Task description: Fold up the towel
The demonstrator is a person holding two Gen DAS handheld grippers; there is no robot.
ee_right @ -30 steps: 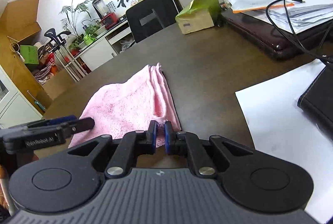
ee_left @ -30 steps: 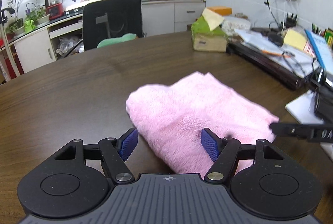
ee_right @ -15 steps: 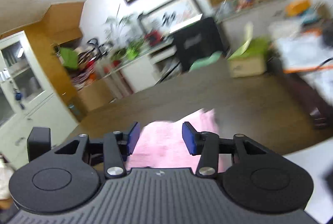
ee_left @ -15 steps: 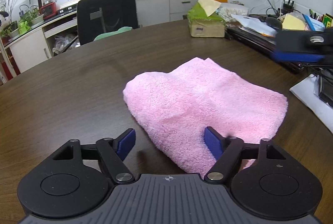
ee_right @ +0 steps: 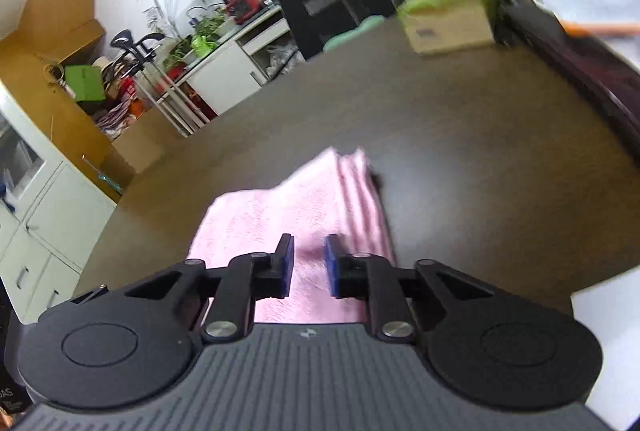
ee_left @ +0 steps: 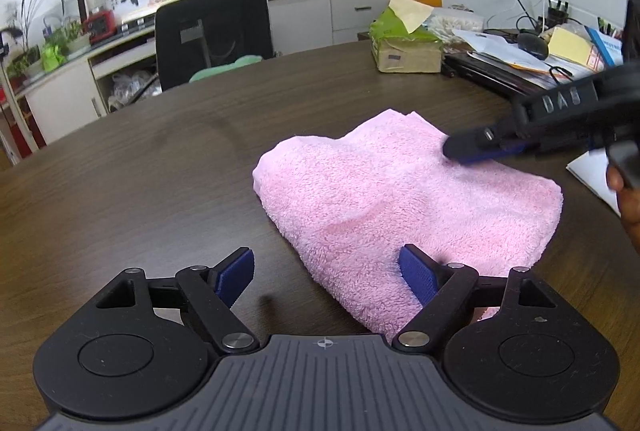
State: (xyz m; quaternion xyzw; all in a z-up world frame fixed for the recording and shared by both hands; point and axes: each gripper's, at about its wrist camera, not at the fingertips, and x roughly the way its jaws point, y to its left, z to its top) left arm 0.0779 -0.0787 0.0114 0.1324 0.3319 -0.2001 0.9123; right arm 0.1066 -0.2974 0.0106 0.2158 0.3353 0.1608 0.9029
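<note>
A pink towel lies folded in layers on the dark wooden table. My left gripper is open wide and empty at the towel's near edge, its right finger over the towel. My right gripper is partly open and empty, hovering over the towel near its stacked edges. In the left wrist view the right gripper reaches in from the right over the towel's far right part.
A green tissue box stands at the table's far side. Papers, cables and a dark laptop crowd the right side. A white sheet lies at the right. A black chair stands behind the table.
My right gripper let go of the towel's corner, opened, rose and moved over the towel's far right part, then narrowed its gap. My left gripper stayed open at the near edge.
</note>
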